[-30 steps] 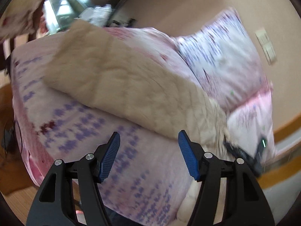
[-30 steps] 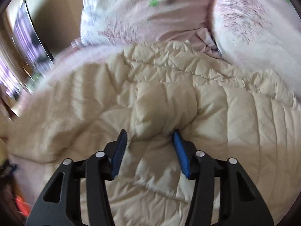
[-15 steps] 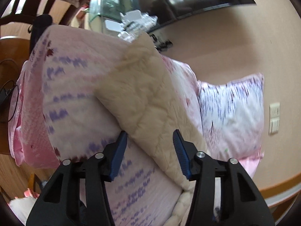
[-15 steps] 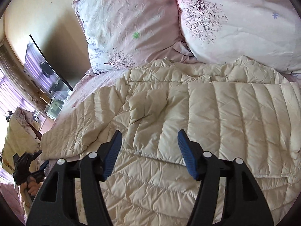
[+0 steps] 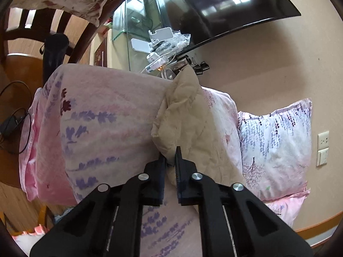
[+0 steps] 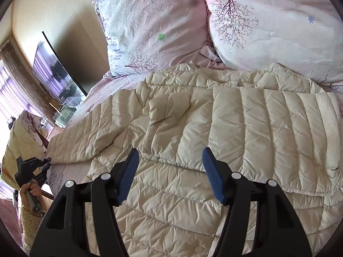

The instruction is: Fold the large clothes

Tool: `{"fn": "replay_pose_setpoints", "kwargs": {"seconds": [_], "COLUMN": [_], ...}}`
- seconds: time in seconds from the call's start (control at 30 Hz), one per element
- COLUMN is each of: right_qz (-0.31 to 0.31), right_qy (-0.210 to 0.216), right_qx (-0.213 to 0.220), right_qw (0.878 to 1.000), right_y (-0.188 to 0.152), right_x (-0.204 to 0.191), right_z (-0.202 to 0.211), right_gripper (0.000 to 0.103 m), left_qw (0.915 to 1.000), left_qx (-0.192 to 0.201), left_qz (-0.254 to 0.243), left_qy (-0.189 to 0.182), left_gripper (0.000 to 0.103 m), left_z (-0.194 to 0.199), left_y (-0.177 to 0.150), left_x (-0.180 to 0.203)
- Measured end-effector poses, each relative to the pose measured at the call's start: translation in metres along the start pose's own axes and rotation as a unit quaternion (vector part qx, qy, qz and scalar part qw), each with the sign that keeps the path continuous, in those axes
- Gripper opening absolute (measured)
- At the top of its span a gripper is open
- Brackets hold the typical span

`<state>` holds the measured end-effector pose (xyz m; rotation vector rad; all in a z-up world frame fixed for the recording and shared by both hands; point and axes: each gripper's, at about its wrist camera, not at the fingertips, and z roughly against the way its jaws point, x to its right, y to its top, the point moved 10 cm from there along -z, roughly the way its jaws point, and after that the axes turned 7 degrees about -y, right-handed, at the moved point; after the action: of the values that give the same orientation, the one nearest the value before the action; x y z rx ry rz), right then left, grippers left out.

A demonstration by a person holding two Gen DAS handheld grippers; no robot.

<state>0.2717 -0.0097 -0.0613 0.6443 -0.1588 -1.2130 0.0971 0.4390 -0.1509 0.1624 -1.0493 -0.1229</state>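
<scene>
A cream quilted down jacket (image 6: pixel 235 124) lies spread over the pink flowered bed (image 6: pixel 70 171), its top edge near the pillows. In the left wrist view one end of the jacket (image 5: pixel 184 111) runs away along the bed's edge. My left gripper (image 5: pixel 170 154) is shut on the near tip of that end, with fabric pinched between the pads. The right wrist view also shows the left gripper (image 6: pixel 48 162) at the jacket's far left tip, with a hand (image 6: pixel 32 190) holding it. Above the jacket's middle my right gripper (image 6: pixel 169 158) stands open, nothing between its blue pads.
Two flowered pillows (image 6: pixel 154 32) (image 6: pixel 274 27) lie at the head of the bed. A dark TV (image 5: pixel 225 6) hangs on the wall over a glass stand (image 5: pixel 137 21) with clutter. A wooden chair (image 5: pixel 32 27) and a cable (image 5: pixel 15 126) are on the floor left of the bed.
My left gripper moved in on the jacket's tip and its jaws closed on it. My right gripper pulled back and up from the jacket, its jaws still apart.
</scene>
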Motion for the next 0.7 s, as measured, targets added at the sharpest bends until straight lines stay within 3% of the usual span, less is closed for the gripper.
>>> {"fn": "replay_pose_setpoints", "kwargs": {"seconds": [0.23,0.43,0.53,0.7], "right_qz": [-0.001,-0.013,-0.023,-0.052], "right_qy": [-0.004,-0.008,-0.013,-0.023], "right_qx": [0.004,0.011,0.015,0.024], "right_qw": [1.000,1.000,1.000,0.998], "right_y": [-0.003,-0.003,-0.001,-0.003], "right_x": [0.008,0.020,0.029,0.055], "right_z": [0.005,0.013,0.017,0.024], "right_gripper": [0.062,0.062,0.062,0.062], "left_qw": [0.9961,0.9791,0.9609,0.9151], "left_qx": [0.016,-0.008,-0.044,-0.139], "left_qz": [-0.082,-0.174,-0.223,-0.291], "left_qy": [-0.027,-0.106,-0.158,-0.242], "left_gripper": [0.002,0.002,0.002,0.002], "left_z": [0.008,0.011,0.003,-0.019], "left_y": [-0.001,-0.034,-0.075,-0.183], "left_x": [0.047,0.147,0.209,0.297]}}
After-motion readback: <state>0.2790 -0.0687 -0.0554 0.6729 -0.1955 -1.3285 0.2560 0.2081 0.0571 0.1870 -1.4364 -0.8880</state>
